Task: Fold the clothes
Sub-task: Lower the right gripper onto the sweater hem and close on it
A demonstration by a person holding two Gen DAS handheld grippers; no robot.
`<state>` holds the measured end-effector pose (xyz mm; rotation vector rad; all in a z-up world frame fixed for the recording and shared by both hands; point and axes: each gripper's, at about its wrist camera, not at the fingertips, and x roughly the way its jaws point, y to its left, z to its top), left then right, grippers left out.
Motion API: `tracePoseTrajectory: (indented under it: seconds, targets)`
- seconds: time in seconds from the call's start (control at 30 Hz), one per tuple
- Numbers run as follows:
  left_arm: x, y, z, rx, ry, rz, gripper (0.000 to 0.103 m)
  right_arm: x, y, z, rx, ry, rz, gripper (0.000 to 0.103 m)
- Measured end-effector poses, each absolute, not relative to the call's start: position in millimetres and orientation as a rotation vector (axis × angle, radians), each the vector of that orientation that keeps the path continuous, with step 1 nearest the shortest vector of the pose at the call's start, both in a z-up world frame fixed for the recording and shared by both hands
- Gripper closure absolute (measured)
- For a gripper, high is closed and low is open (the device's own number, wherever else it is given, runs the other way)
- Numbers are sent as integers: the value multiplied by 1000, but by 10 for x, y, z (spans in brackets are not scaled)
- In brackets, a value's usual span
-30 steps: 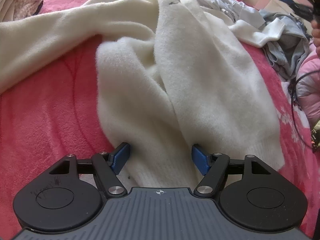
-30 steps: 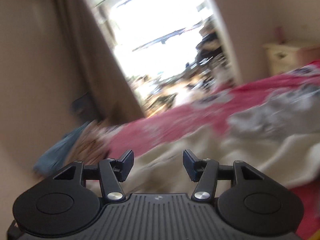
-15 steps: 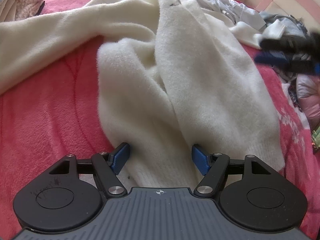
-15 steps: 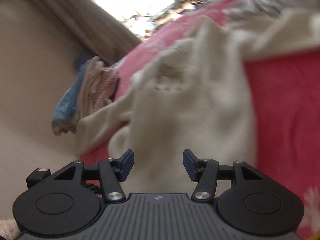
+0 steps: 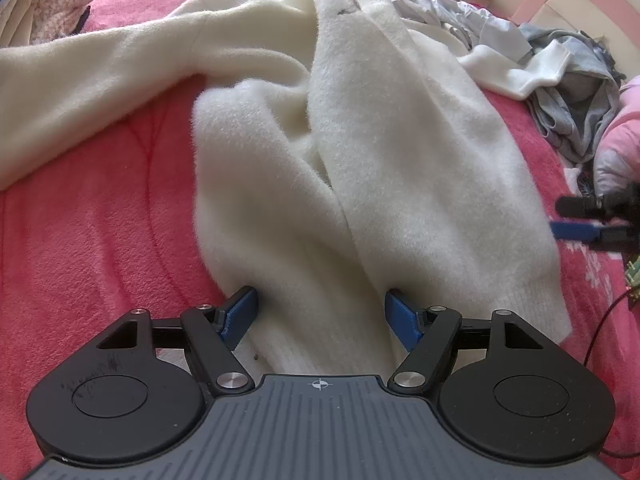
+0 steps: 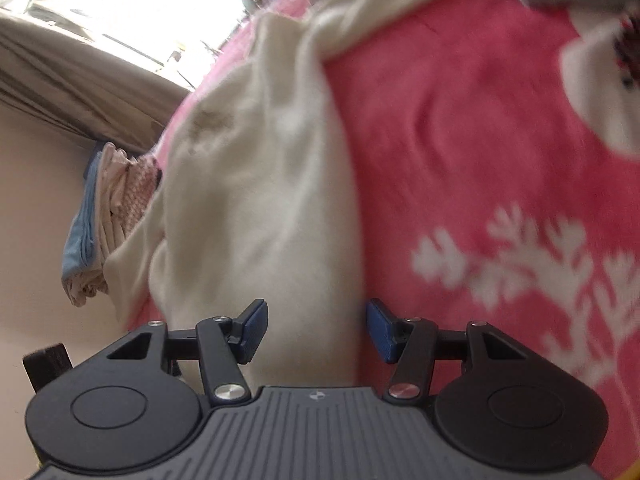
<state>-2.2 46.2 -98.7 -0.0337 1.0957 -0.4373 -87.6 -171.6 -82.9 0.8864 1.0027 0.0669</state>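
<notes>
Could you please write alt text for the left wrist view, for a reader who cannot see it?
A fluffy cream sweater lies rumpled on a pink blanket, its hem between the open left tongs. The right tongs enter at the right edge, near grey clothes.

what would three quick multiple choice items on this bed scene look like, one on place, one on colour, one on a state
1. Where does the pile of grey clothes lie relative to the cream fluffy sweater in the left wrist view?
A. far right
B. near left
C. under it

2. What colour is the blanket?
A. blue
B. pink-red
C. green

3. How do the jaws of the left gripper stand?
A. clamped shut on a sleeve
B. open astride the sweater's hem
C. shut on nothing

Answers:
1. A, the grey heap sits beyond the sweater at the right edge.
2. B, pink-red cloth shows all around the sweater.
3. B, the blue fingers stand apart with the ribbed hem between them.
</notes>
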Motion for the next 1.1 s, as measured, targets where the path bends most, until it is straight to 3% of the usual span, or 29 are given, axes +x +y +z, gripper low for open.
tracePoseTrajectory:
  seconds: [1.1]
  targets:
    - [-28,426,-1000,-21,1080,-429,28,-1053,-1445,-815,858,1071,226,45]
